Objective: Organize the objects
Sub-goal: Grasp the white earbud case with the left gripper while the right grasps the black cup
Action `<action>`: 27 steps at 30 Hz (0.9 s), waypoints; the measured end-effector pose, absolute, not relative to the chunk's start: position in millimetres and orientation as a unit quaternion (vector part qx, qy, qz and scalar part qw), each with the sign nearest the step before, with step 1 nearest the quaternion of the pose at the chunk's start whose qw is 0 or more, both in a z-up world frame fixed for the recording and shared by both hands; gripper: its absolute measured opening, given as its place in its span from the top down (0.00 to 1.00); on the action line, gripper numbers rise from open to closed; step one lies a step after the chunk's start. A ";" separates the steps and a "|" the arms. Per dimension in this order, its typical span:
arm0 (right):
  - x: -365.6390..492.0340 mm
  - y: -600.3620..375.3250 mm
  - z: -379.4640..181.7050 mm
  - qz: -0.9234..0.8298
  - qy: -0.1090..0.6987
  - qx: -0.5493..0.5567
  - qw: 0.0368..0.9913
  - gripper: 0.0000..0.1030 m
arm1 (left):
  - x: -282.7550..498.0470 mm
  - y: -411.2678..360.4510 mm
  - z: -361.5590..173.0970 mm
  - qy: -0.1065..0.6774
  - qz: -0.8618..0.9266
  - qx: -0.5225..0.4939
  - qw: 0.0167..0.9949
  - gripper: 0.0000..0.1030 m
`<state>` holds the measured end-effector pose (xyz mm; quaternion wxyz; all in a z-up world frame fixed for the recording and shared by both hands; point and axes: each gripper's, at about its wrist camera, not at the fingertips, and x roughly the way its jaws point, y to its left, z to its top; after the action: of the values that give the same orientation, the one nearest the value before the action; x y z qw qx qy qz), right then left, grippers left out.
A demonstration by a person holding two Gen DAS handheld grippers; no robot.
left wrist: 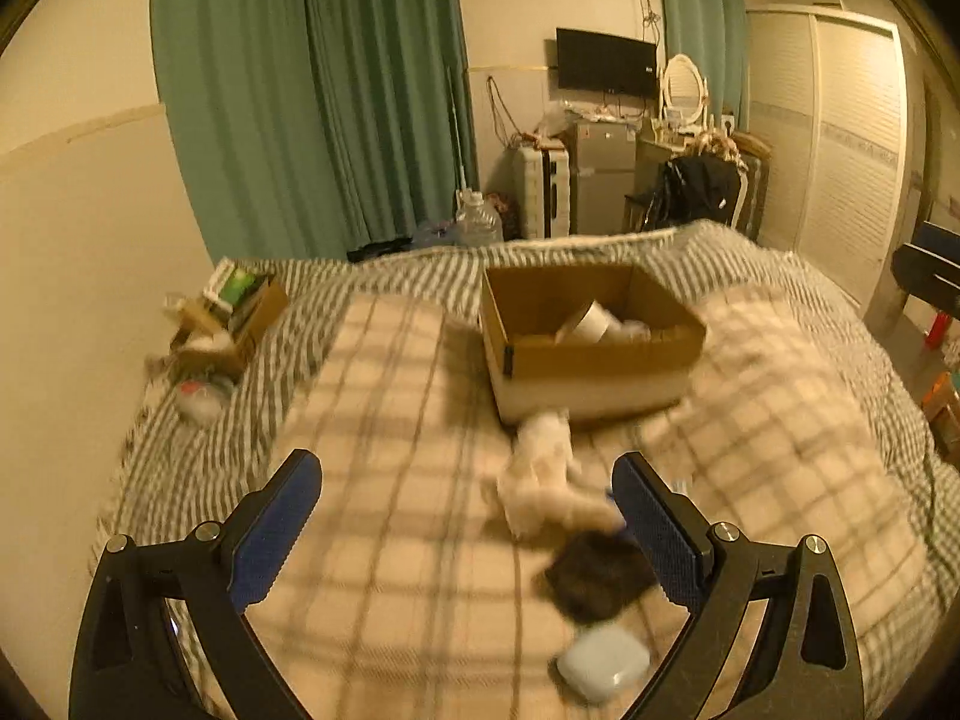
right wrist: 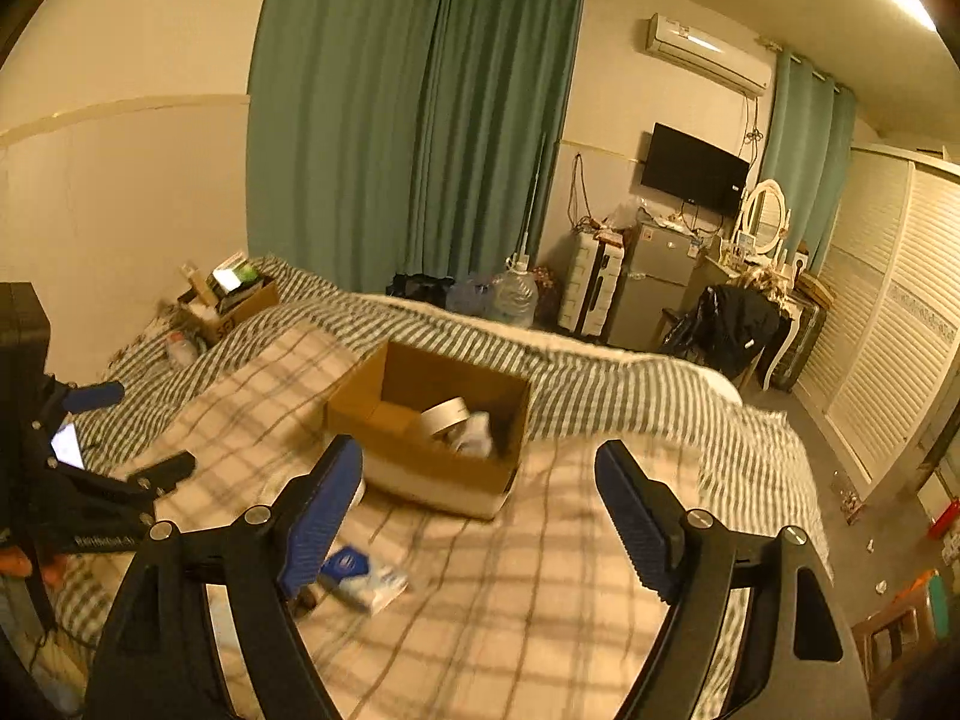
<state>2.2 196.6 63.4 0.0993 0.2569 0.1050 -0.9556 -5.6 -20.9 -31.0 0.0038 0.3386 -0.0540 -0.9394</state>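
Both tongs, left tongs (left wrist: 468,474) and right tongs (right wrist: 480,468), have black angular frames, ribbed blue pads (left wrist: 273,531) and round silver screws (left wrist: 207,531) at the joints.

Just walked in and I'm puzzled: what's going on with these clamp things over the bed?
A person is tidying loose things off the bed with two hand-held grippers. Both the left gripper and the right gripper are open and hold nothing, above the checked blanket. The open brown cardboard box already holds a roll of white tape. A white fluffy toy, a dark furry item and a pale rounded case lie on the blanket in front of it.
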 end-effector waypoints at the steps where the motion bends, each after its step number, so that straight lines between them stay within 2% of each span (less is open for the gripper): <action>1: 7.9 195.1 52.4 -0.955 0.101 0.261 0.100 0.22 | 0.1 -17.5 -40.9 -0.052 -0.939 0.340 0.007 0.03; 8: 14.6 188.0 -16.5 -0.935 0.078 0.333 0.100 0.22 | 31.4 5.8 -98.2 -0.044 -0.925 0.376 -0.009 0.03; 14: 14.5 193.9 -36.0 -0.930 0.071 0.348 0.093 0.22 | 35.8 19.2 -137.7 -0.046 -0.904 0.423 -0.035 0.03; 16: 11.2 195.3 -39.8 -0.929 0.069 0.352 0.090 0.22 | 33.7 19.5 -142.2 -0.039 -0.902 0.428 -0.050 0.09; 18: 8.0 198.3 -43.6 -0.927 0.063 0.359 0.085 0.22 | 32.6 22.0 -148.4 -0.040 -0.896 0.439 -0.063 0.33; 19: 6.3 199.1 -44.9 -0.927 0.061 0.361 0.085 0.22 | 32.9 24.0 -149.7 -0.041 -0.894 0.441 -0.073 0.40; 20: 6.1 199.7 -45.6 -0.926 0.060 0.363 0.085 0.22 | 33.7 26.8 -150.3 -0.043 -0.893 0.442 -0.079 0.43; 27: 4.7 187.1 -50.1 -0.923 0.062 0.364 0.112 0.22 | 33.9 11.0 -128.6 -0.006 -0.900 0.427 -0.085 0.43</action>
<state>4.7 187.1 -50.1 0.1119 0.3638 0.0622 -0.9226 34.0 11.0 -128.6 -0.0846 0.4267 -0.0055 -0.9004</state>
